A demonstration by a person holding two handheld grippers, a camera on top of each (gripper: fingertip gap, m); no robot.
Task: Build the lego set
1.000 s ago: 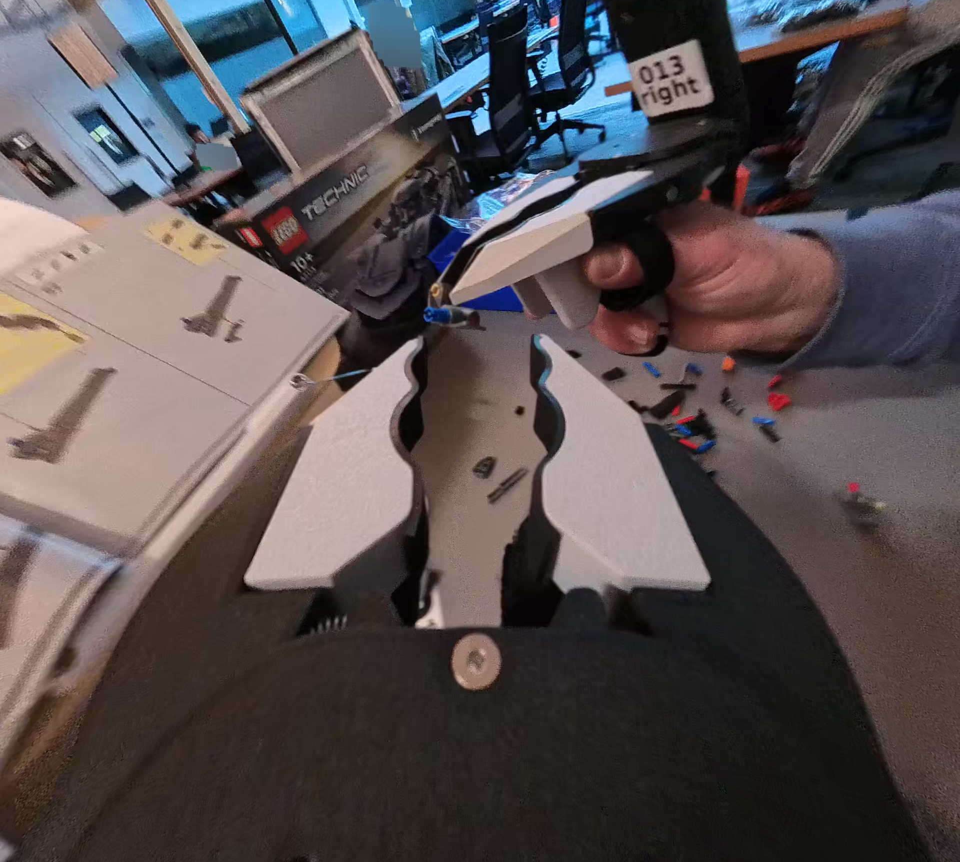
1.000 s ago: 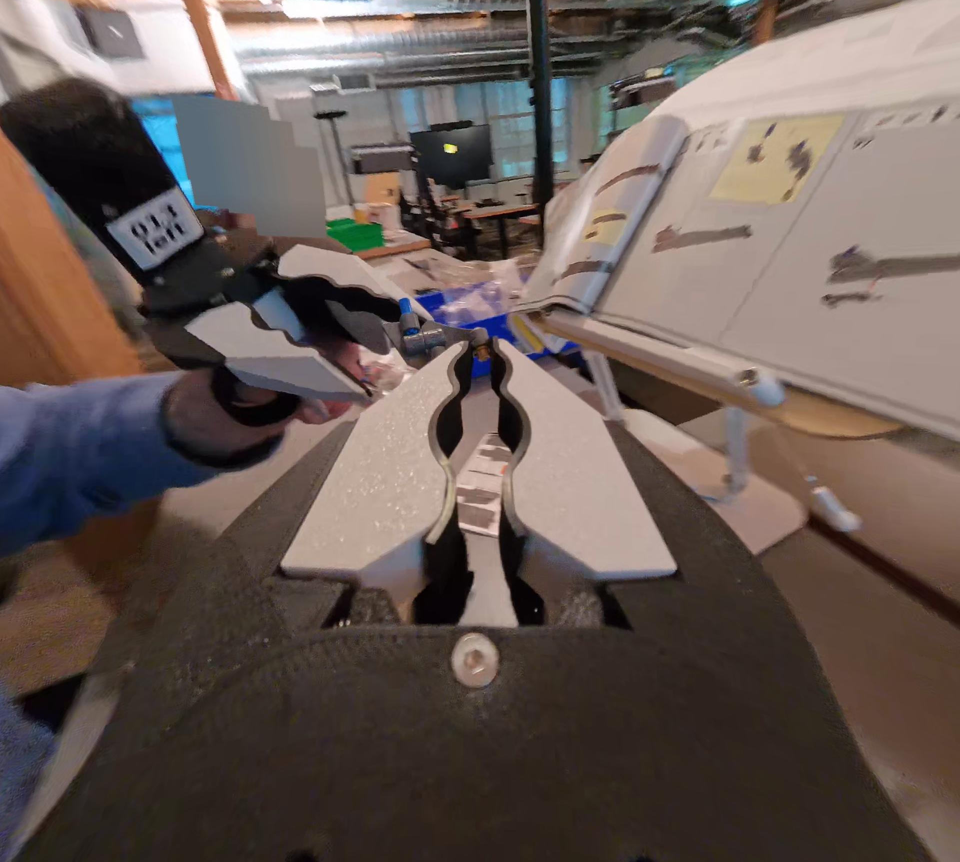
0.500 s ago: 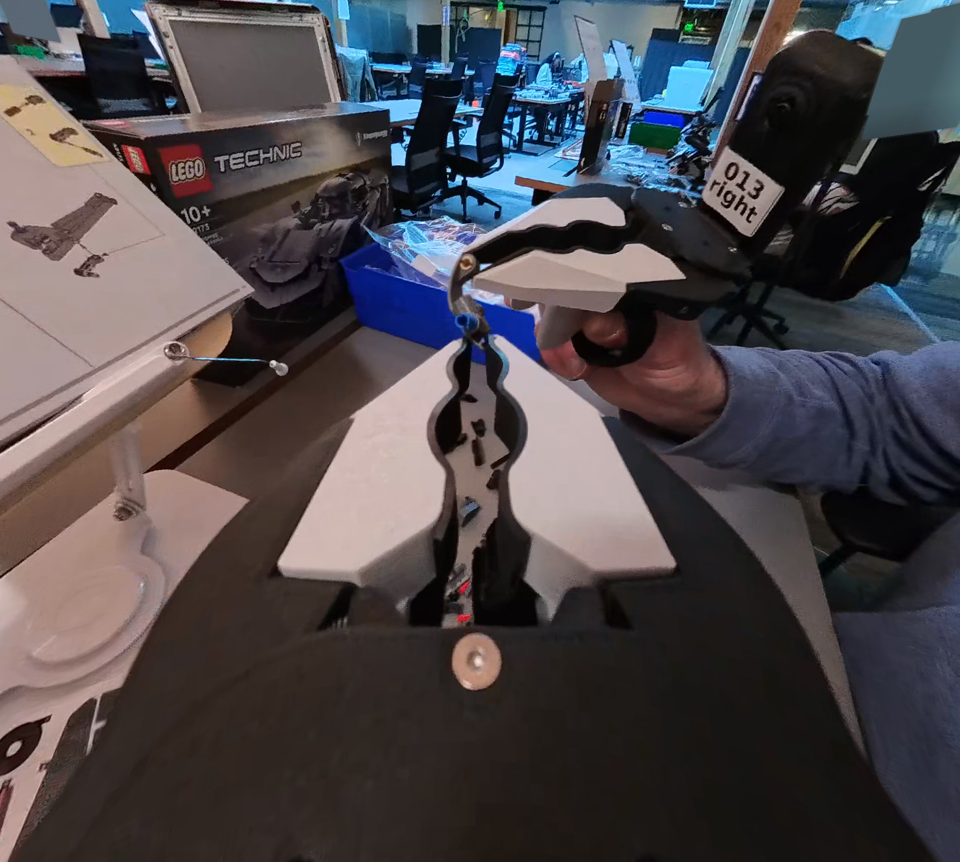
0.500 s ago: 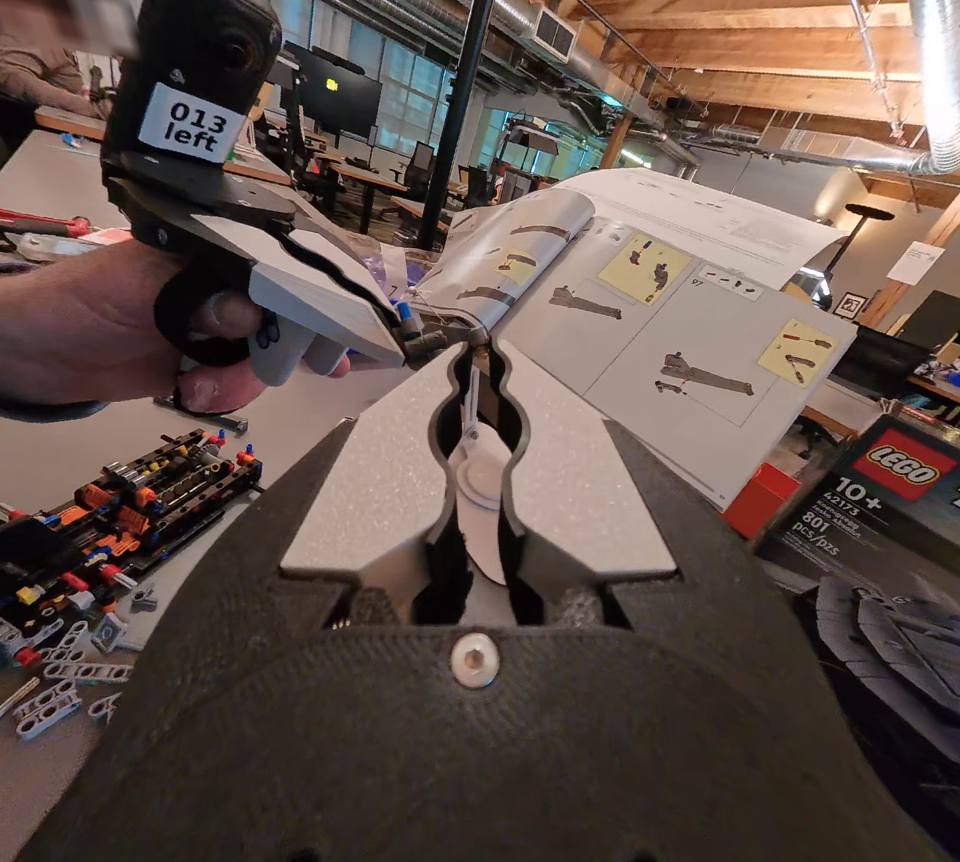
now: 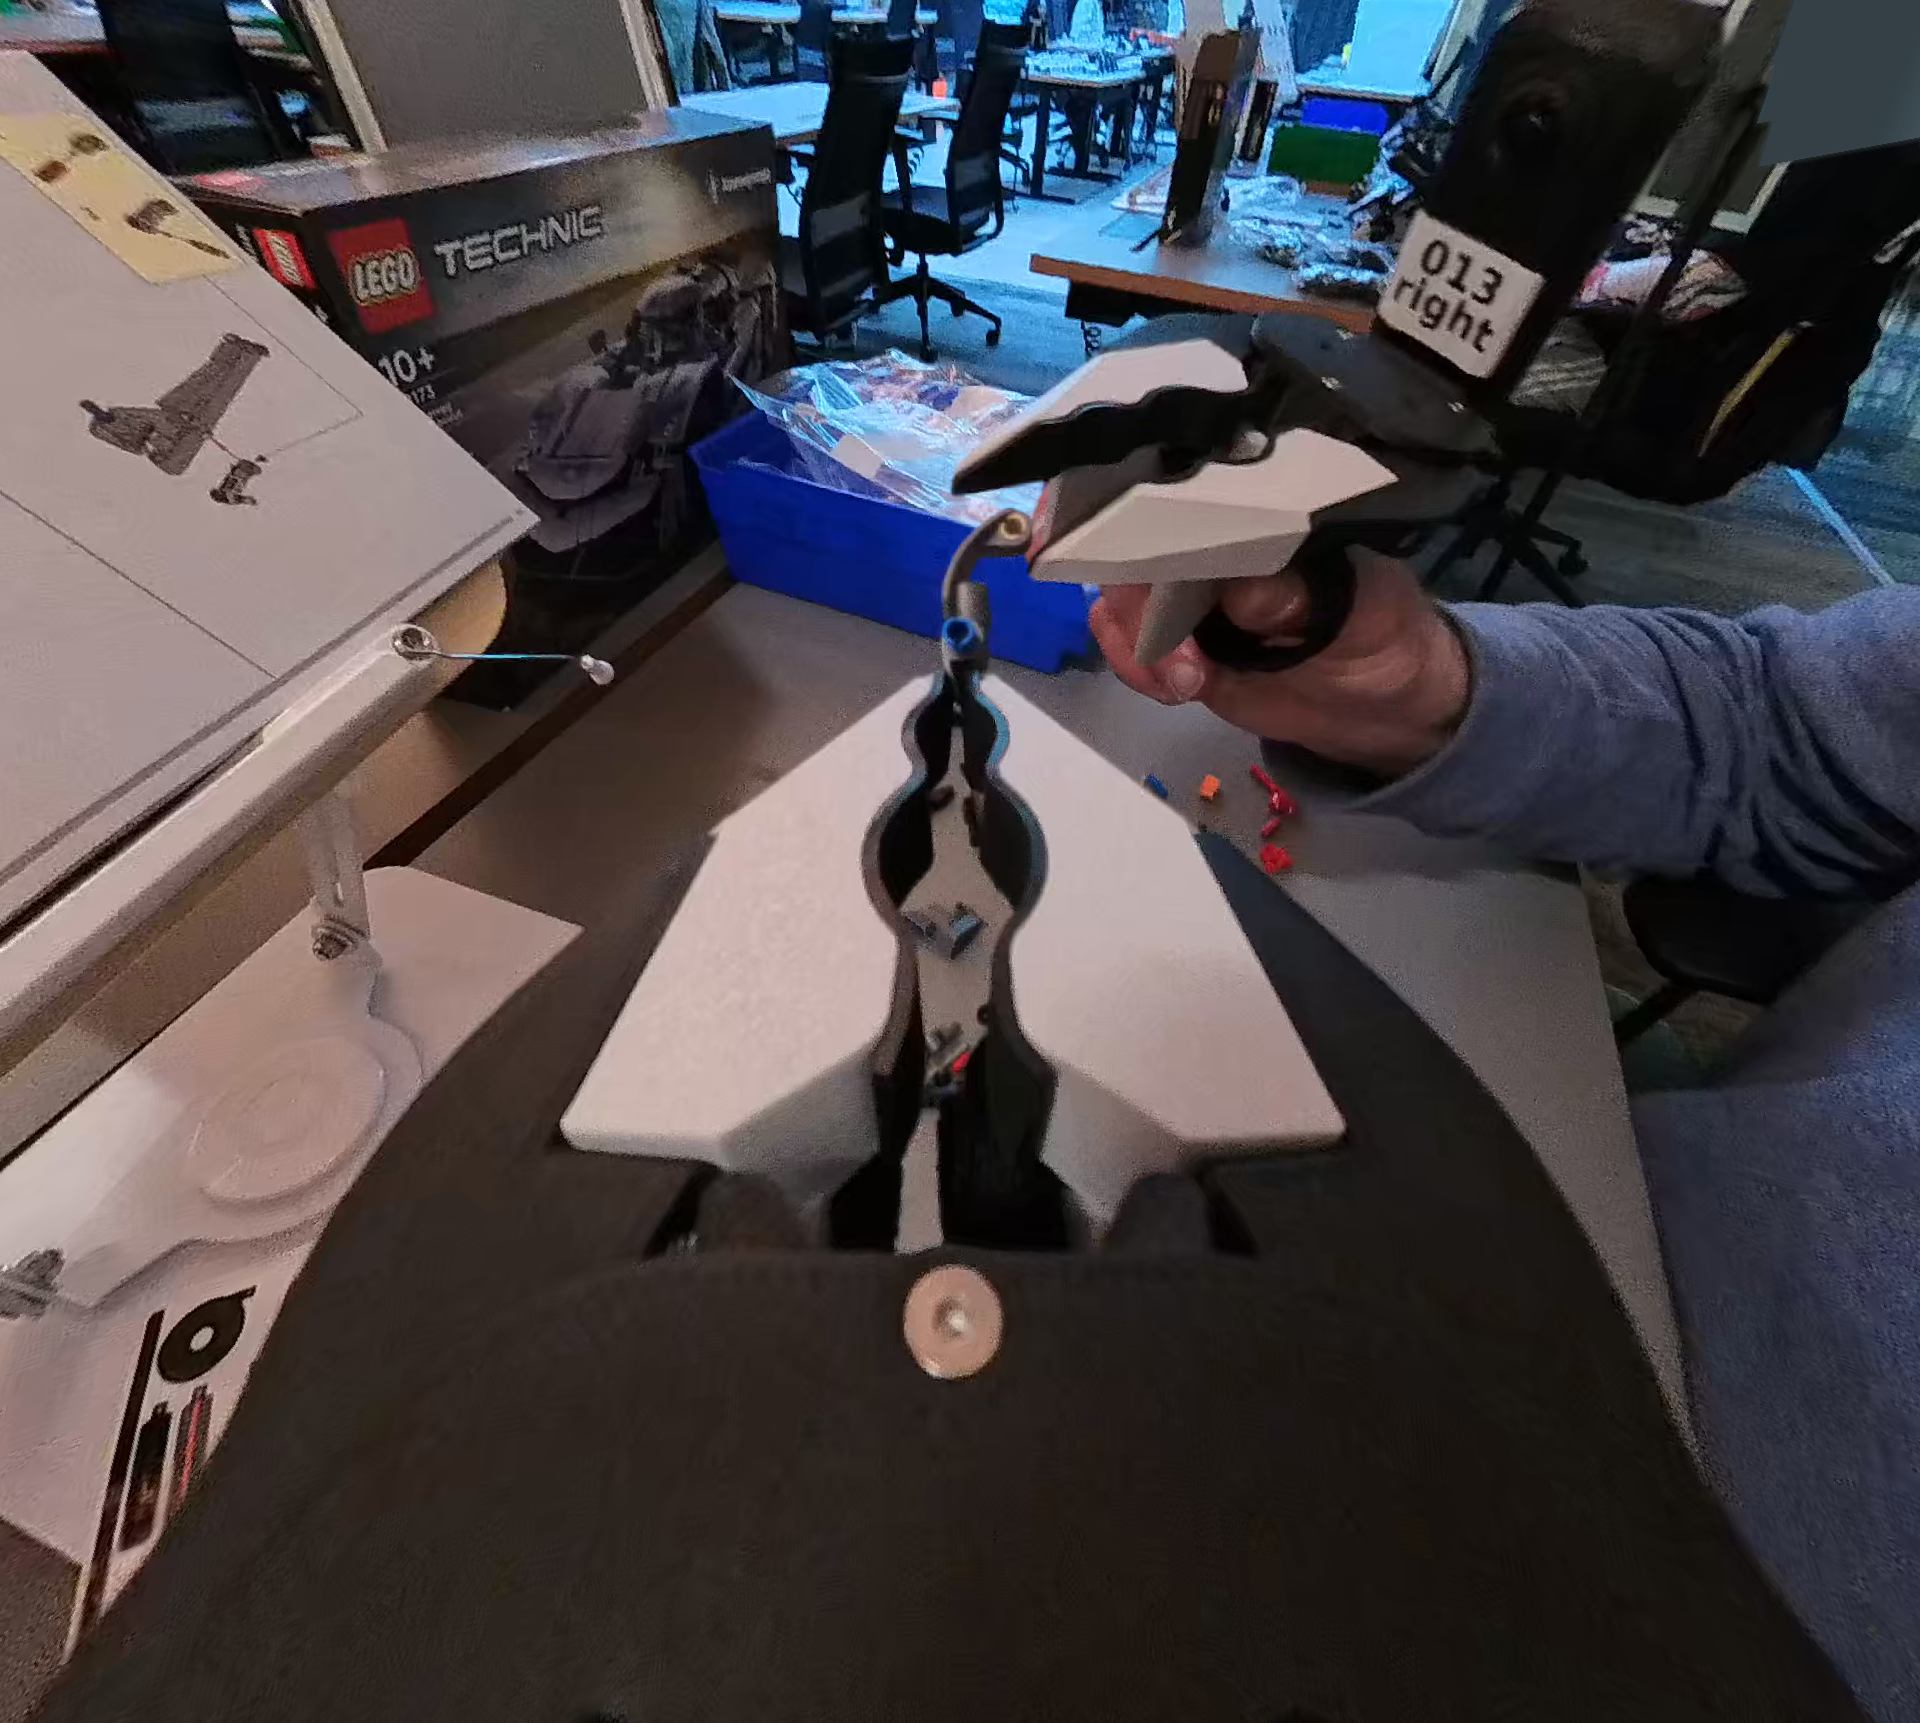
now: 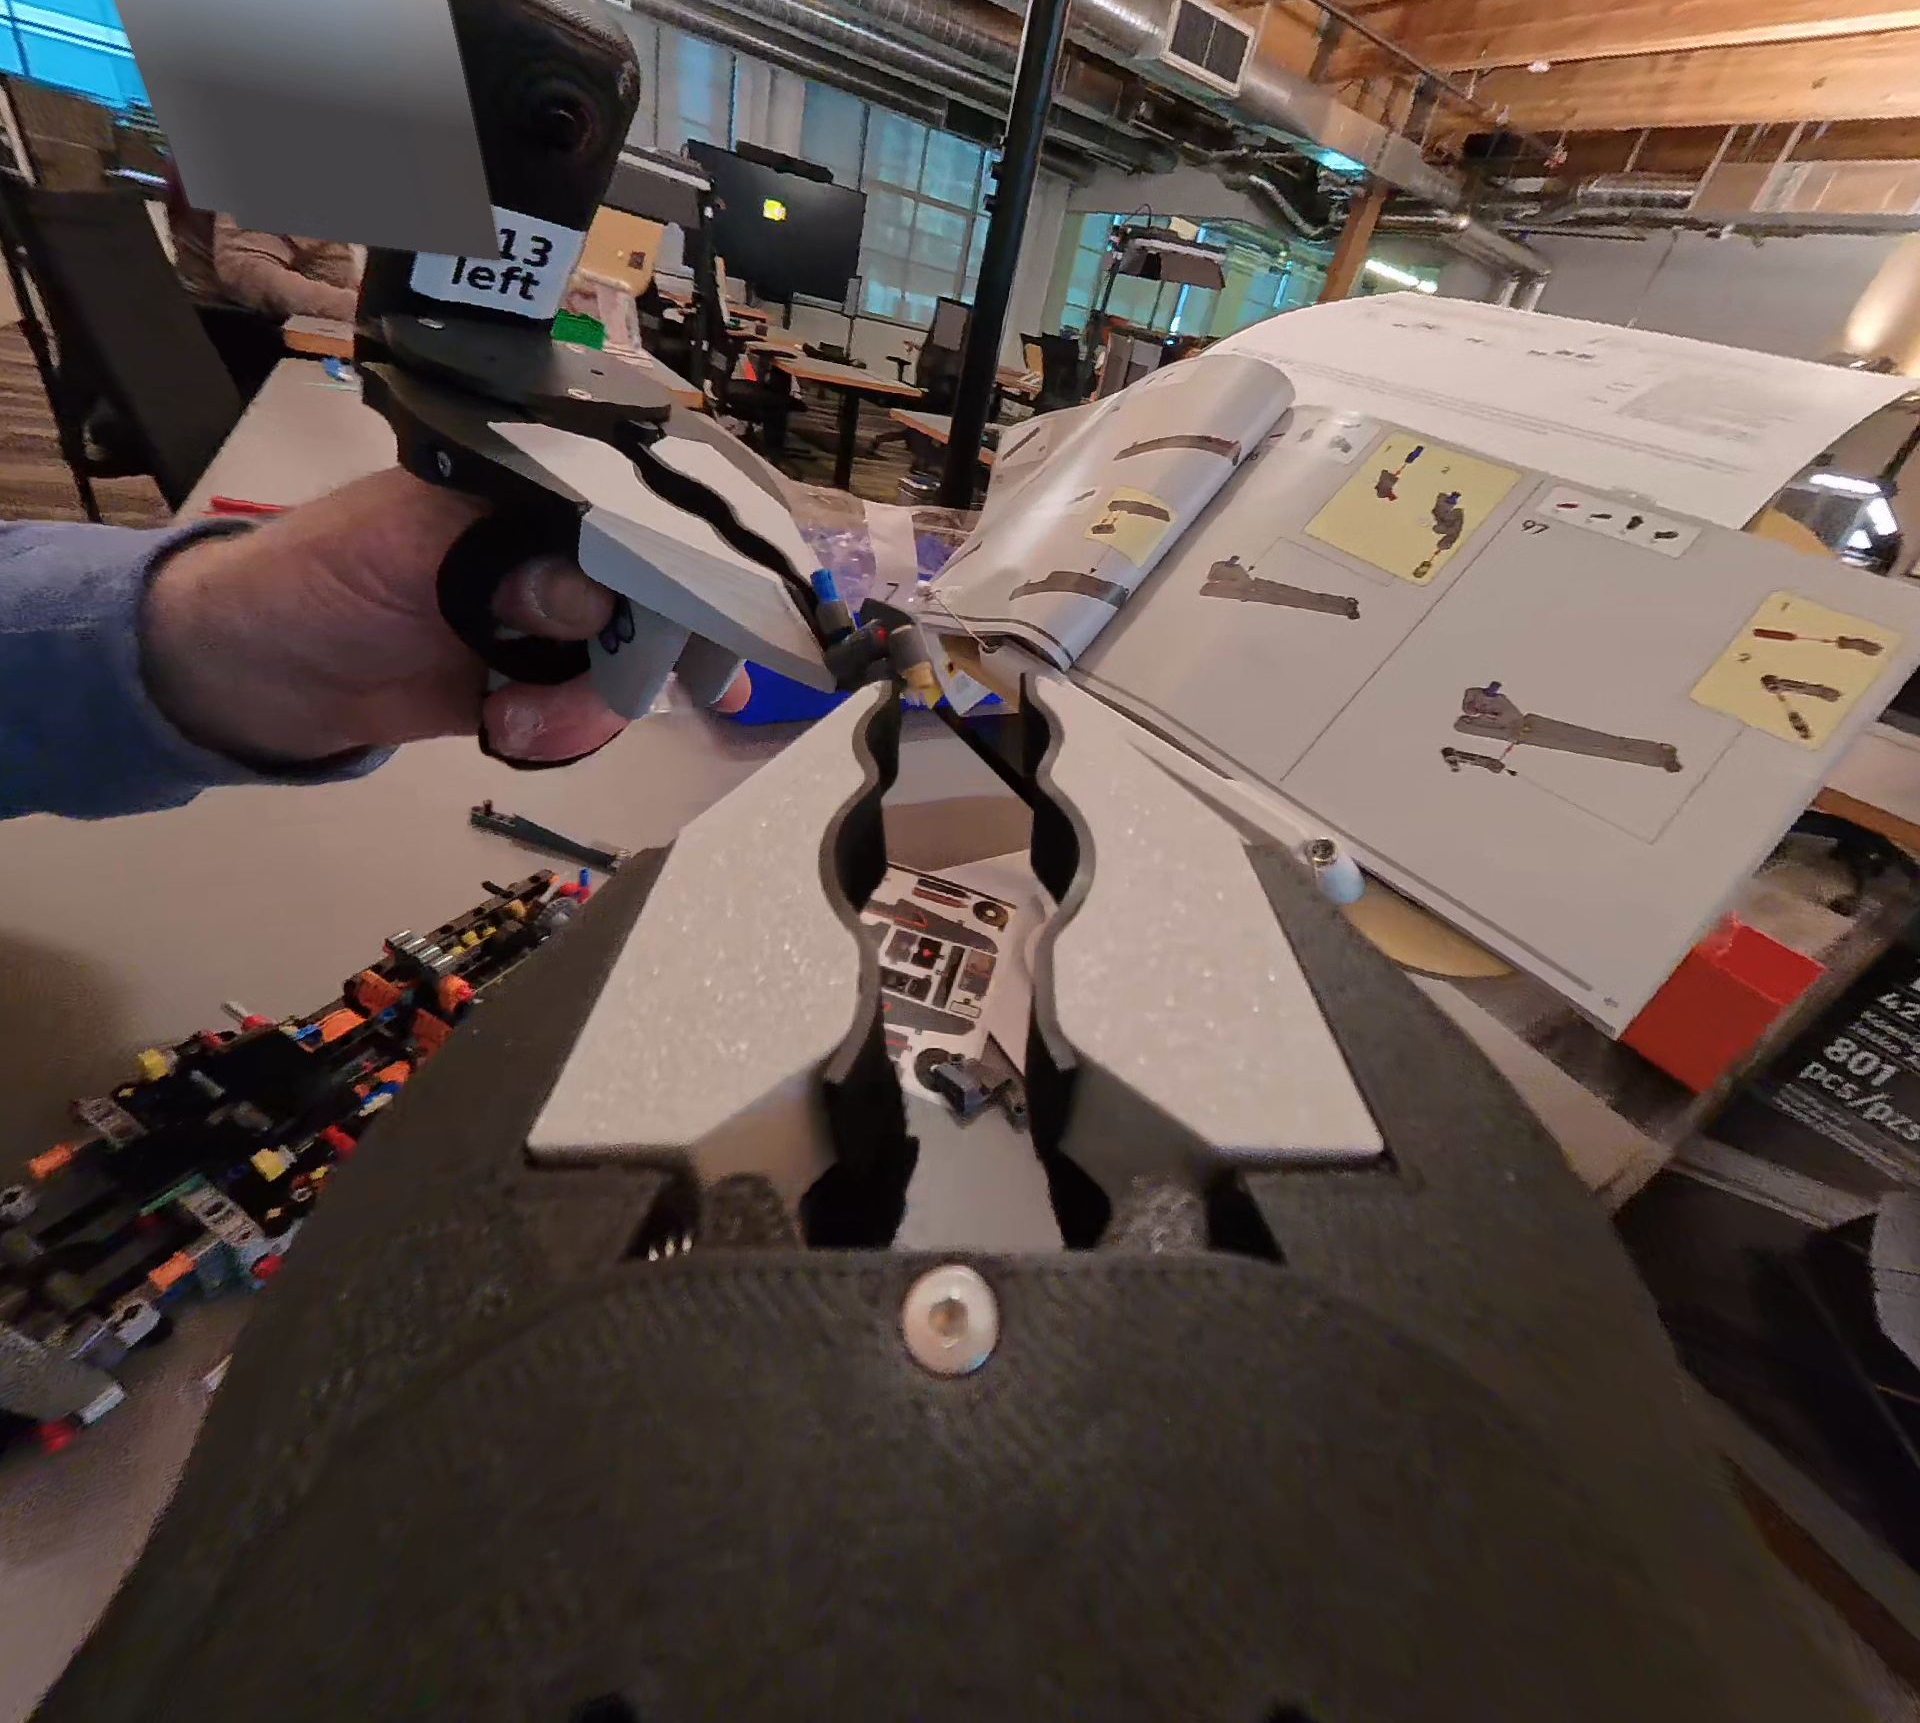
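above the table (image 5: 623, 800), left gripper (image 5: 961, 686) clamps a grey piece (image 5: 971, 598); right gripper (image 6: 956, 697) gapes beside the booklet (image 6: 1455, 634).

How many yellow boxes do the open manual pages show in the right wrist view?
3. One box on the curled left page, one atop the middle page, one near the right edge. The manual's curl may hide more.

Left gripper (image 5: 957, 686) closed, right gripper (image 6: 956, 697) parted, tips near.
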